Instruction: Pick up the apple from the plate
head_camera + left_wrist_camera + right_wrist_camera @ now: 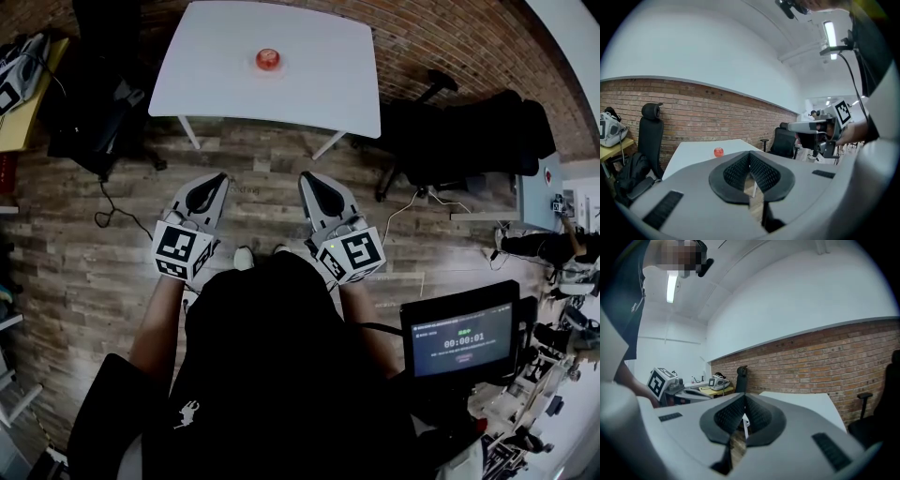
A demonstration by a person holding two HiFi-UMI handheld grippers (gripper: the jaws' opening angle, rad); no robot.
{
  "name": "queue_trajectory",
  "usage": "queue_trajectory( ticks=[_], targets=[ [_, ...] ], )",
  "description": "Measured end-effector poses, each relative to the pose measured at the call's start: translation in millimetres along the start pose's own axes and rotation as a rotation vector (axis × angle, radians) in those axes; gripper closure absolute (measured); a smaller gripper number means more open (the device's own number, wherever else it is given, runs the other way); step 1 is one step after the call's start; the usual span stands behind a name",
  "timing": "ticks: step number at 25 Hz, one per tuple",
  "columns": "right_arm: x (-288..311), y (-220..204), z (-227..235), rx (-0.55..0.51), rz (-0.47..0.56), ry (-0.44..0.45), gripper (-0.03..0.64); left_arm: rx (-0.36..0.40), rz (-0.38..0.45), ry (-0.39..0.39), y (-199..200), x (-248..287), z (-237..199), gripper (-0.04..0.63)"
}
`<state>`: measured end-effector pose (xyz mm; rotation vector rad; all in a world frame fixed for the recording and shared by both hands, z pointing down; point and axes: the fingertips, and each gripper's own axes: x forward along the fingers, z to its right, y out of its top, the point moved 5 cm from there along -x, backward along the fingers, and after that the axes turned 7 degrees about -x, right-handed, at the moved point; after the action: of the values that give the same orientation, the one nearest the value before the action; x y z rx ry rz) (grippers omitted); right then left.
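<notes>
A red apple (pixel 268 59) rests on the white table (pixel 319 84) far ahead of me; I cannot make out a plate under it. In the left gripper view the apple (pixel 718 151) shows small, beyond the jaws and a little left. My left gripper (pixel 220 178) and right gripper (pixel 308 178) are held side by side over the wooden floor, well short of the table. Both are shut with nothing between the pads, as seen in the left gripper view (pixel 750 155) and the right gripper view (pixel 744 398).
A black office chair (pixel 469 136) stands right of the table, and another chair (pixel 650 136) at its left by the brick wall. A yellow desk (pixel 23 103) with a device is at the far left. Cables (pixel 117 216) lie on the floor. A monitor (pixel 461 339) sits at my right.
</notes>
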<state>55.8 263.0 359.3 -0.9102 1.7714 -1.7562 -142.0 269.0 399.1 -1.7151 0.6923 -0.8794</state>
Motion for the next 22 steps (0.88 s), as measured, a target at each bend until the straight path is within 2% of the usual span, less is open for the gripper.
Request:
queue_trajectory(
  ticks=[15, 22],
  targets=[
    [19.0, -3.8, -10.0, -0.013, -0.016, 0.034, 0.612, -0.012, -0.030, 0.050, -8.4, -16.1, -17.7, 0.589],
    [43.7, -2.8, 7.5, -0.015, -0.009, 0.052, 0.612, -0.002, -0.013, 0.054, 3.4, 4.0, -33.8, 0.588]
  ],
)
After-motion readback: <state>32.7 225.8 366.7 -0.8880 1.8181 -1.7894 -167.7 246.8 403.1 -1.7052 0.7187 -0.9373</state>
